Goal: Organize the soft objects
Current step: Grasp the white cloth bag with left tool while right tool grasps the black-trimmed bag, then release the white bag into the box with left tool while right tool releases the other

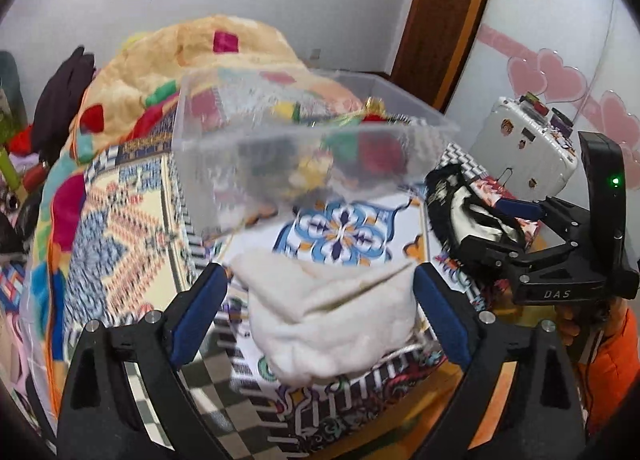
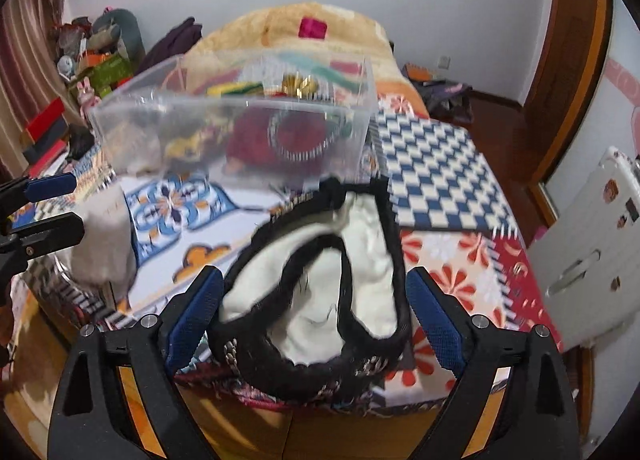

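Note:
A clear plastic bin point(image 1: 304, 140) holding several colourful soft items stands on the patterned bed point(image 1: 348, 228); it also shows in the right wrist view point(image 2: 240, 136). My left gripper point(image 1: 320, 316) has its blue pads on both sides of a cream soft cloth point(image 1: 328, 324) in front of the bin. My right gripper point(image 2: 314, 308) has its pads on both sides of a black-and-white fuzzy item point(image 2: 320, 300), just before the bin. The right gripper is also seen in the left wrist view point(image 1: 520, 236), the left one in the right wrist view point(image 2: 48, 200).
A yellow patterned blanket point(image 1: 200, 56) is heaped behind the bin. A white suitcase point(image 1: 524, 148) stands right of the bed by a wooden door frame point(image 1: 440, 20). Clutter and dark clothes point(image 2: 172, 40) lie at the far left. A blue checkered cloth point(image 2: 432, 172) covers the bed's right side.

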`<state>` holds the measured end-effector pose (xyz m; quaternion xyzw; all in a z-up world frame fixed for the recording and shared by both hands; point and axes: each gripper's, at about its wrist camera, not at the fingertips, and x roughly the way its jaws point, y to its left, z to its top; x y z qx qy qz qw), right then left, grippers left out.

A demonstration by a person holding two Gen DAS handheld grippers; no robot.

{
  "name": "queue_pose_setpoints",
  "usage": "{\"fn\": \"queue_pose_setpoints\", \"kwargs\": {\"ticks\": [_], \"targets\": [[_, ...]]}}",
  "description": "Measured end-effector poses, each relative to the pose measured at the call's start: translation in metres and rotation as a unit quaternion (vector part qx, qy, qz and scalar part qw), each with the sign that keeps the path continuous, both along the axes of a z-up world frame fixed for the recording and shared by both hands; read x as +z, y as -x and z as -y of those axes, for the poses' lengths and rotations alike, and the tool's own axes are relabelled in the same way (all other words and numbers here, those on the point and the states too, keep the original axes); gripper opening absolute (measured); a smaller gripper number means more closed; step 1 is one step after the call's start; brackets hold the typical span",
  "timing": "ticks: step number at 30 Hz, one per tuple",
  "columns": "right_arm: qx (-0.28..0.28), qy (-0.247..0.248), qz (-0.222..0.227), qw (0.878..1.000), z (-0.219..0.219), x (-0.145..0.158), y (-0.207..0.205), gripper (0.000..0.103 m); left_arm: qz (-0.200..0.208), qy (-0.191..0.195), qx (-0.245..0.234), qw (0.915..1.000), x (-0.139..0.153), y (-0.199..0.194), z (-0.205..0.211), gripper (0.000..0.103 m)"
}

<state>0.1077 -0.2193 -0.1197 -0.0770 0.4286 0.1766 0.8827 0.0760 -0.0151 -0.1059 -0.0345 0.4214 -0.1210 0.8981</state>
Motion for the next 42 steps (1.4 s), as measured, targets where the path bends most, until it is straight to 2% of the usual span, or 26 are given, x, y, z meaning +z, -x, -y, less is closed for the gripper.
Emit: {"fn": "queue_pose_setpoints", "kwargs": {"ticks": [4,8,9,10,13,14,17,19,21,29,35,42], "targets": [[-0.006,-0.014,-0.012,1.000,0.006,-0.003,-0.004,0.092,-0.017,0.018,0.006,0.9997,-0.010,-0.002,-0.004,0.095],[-0.011,-0.032,-0.024,0.999,0.013,-0.007,-0.007,0.092,-0.010,0.018,0.003,0.9998,-0.013,-0.001,0.001,0.095],[-0.012,-0.037,-0.026,0.999,0.015,-0.008,-0.007,0.091,-0.008,0.019,0.000,0.9998,-0.014,0.000,0.002,0.090],[-0.012,-0.040,-0.026,0.999,0.016,-0.009,-0.006,0.091,-0.009,0.022,-0.003,0.9997,-0.015,0.000,0.004,0.080],[-0.009,-0.041,-0.027,0.999,0.014,-0.009,-0.002,0.072,-0.022,0.033,-0.023,0.9989,-0.018,-0.002,0.009,0.064],[-0.006,-0.044,-0.025,0.999,0.013,-0.008,0.000,0.064,-0.022,0.033,-0.025,0.9989,-0.018,-0.001,0.011,0.063],[0.001,-0.043,-0.016,0.999,0.010,-0.005,0.005,0.039,-0.010,0.026,-0.027,0.9993,-0.013,0.003,0.012,0.049],[0.000,-0.038,-0.005,0.999,0.008,-0.002,0.008,0.030,-0.003,0.024,-0.027,0.9993,-0.008,0.005,0.011,0.036],[0.003,-0.040,0.001,0.999,0.008,0.002,0.007,0.017,0.005,0.023,-0.026,0.9994,-0.002,0.007,0.009,0.031],[0.004,-0.060,0.058,0.997,0.011,0.038,0.014,0.015,0.062,0.017,-0.016,0.9978,0.033,0.013,0.000,0.029],[0.017,-0.079,0.113,0.990,0.001,0.073,0.007,0.015,0.121,0.012,-0.006,0.9926,0.070,0.004,-0.005,0.029],[0.040,-0.091,0.148,0.984,-0.026,0.091,-0.010,0.015,0.148,0.003,0.004,0.9889,0.089,-0.023,-0.010,0.029]]}}
